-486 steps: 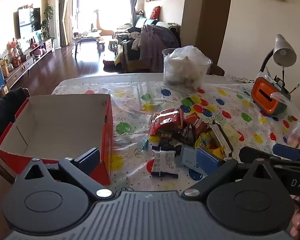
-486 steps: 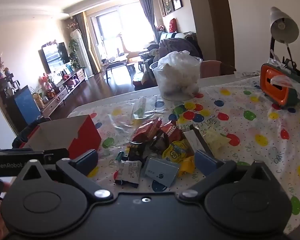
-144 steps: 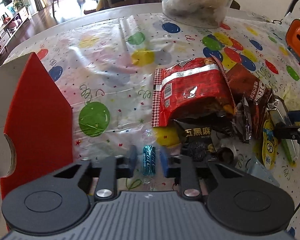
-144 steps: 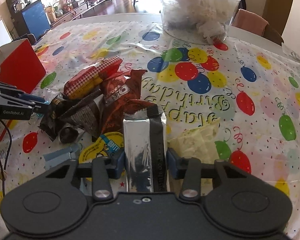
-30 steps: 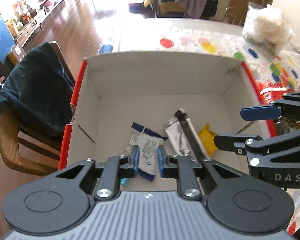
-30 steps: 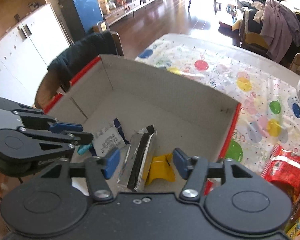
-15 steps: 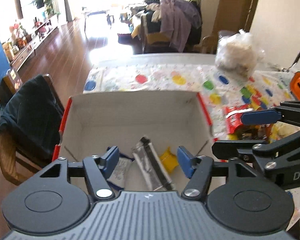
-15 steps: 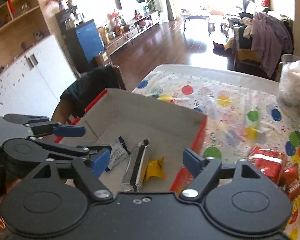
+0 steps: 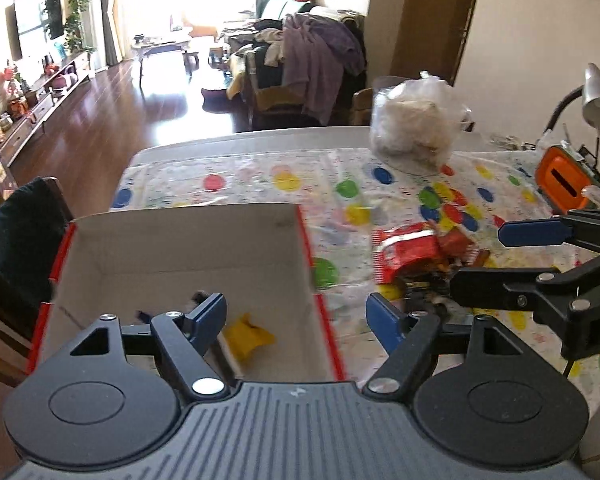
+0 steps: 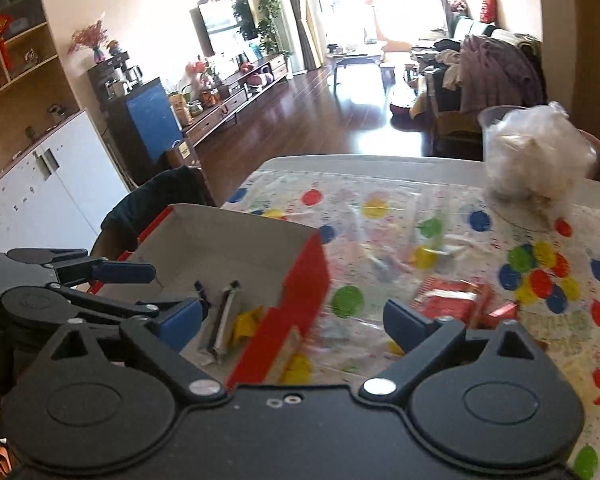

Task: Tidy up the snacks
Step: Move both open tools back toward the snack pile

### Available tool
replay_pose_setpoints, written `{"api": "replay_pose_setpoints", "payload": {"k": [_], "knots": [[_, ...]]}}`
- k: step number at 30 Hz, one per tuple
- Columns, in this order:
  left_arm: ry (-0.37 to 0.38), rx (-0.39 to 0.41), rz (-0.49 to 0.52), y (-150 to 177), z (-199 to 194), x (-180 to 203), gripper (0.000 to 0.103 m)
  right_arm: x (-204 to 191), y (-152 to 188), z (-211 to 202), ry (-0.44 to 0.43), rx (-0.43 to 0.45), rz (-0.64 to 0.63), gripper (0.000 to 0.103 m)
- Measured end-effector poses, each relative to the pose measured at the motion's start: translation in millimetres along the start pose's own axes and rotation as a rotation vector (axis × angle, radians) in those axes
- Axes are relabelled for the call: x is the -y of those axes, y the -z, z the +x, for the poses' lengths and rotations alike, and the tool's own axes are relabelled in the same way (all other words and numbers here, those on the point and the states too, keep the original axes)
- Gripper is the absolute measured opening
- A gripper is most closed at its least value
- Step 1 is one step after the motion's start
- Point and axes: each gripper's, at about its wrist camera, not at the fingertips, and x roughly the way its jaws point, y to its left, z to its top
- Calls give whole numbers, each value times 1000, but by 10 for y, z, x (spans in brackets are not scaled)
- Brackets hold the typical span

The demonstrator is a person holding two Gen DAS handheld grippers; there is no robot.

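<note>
While both widen with nothing between the jaws, left hand-held gripper (image 9: 296,314) and right hand-held gripper (image 10: 296,320) over the red box (image 9: 304,240); inside, yellow packet (image 9: 250,334) (silver packet (image 10: 222,320) alongside); beyond, on the counter (image 9: 340,160), red snack bags (image 9: 412,252).

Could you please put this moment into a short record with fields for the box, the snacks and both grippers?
box: red cardboard box, open top, on the table's left part
in the box: yellow packet, silver packet
still on the table: red packet and other wrappers, right of the box
left gripper: jaws opening, nothing between them, over the box's right wall
right gripper: jaws opening, nothing between them
tablecloth: coloured dots
</note>
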Motion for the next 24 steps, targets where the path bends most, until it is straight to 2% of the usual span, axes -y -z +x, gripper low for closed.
{"api": "replay_pose_setpoints", "payload": {"k": [3,9,15,24], "knots": [[7,16,5,9,13,194,84,226,74,-117,12,6,22,102],[46,26,11,33,117,582,84,726,238,-291,48,9,70,103],[61,-28,14,79,399,1005,84,1210,398,-360,105,-19,90,103],[55,-158,-36,142,926,1584,84,1909,582,-264,169,-85,119,103]]}}
